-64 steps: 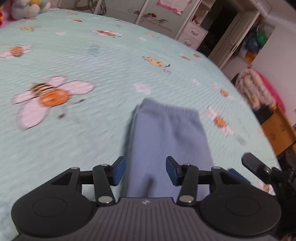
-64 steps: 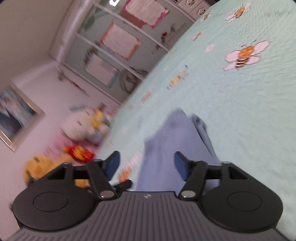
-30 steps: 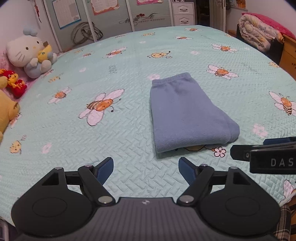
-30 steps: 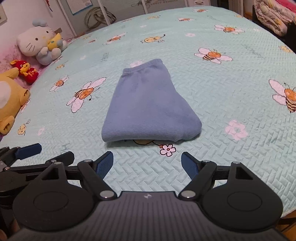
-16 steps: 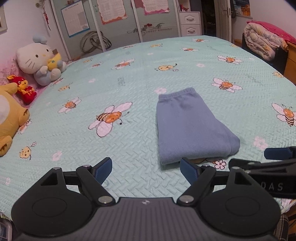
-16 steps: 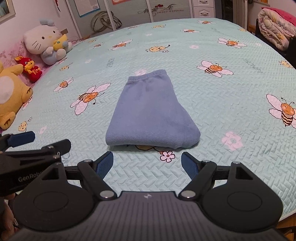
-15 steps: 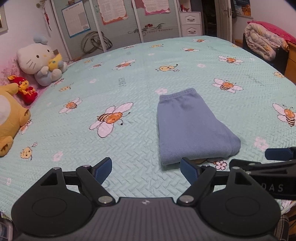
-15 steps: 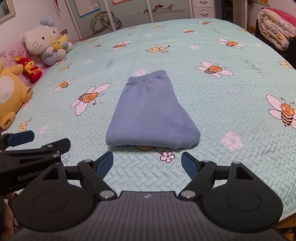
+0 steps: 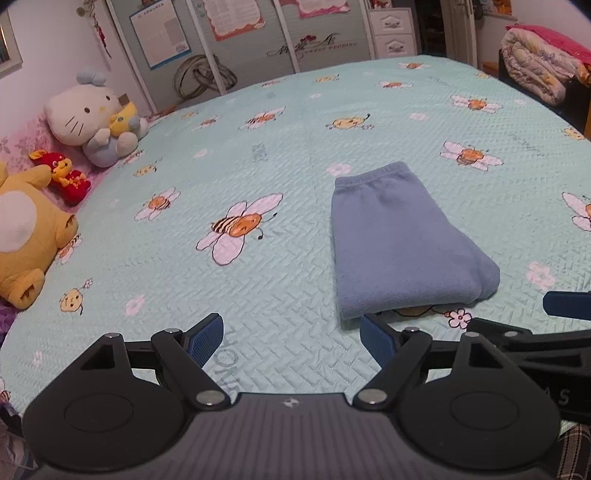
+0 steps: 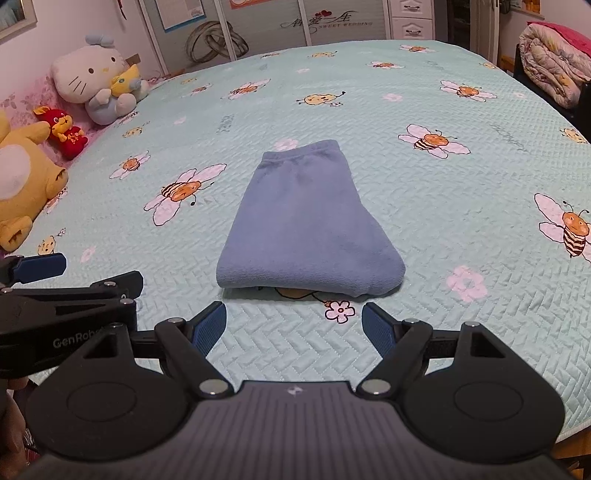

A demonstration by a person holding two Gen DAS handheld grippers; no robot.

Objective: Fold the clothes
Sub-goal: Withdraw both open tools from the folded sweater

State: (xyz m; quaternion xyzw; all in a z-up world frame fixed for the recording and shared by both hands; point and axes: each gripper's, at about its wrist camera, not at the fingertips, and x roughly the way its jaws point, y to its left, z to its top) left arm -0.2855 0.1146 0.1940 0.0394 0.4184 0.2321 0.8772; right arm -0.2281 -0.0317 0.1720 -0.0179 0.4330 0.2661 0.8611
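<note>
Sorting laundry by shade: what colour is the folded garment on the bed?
Plain dusty blue folded garment, clearest in the right wrist view.

left tongs [image 9: 291,338]: wide apart, empty | folded blue garment [image 9: 402,243]: flat on bedspread [image 9: 258,147]

We see a bed [image 9: 280,140] spread with a pale mint quilted cover [image 10: 424,306], printed with cartoon bees and small white flowers — one large bee [image 9: 238,225] lies left of the middle. Along the bed's left edge sit soft toys: a white cat plush [image 9: 86,114] with a blue bow, a small red doll [image 9: 64,177] just beside it, and a big yellow plush [image 9: 26,236] nearer to us. Behind the bed stand grey wardrobe doors [image 10: 266,22] with posters stuck on them, and a coiled hose [image 10: 216,44] rests against their foot. At the far right a rolled floral quilt [image 9: 539,68] lies on dark furniture — beside it, a white drawer unit [image 9: 393,35].
</note>
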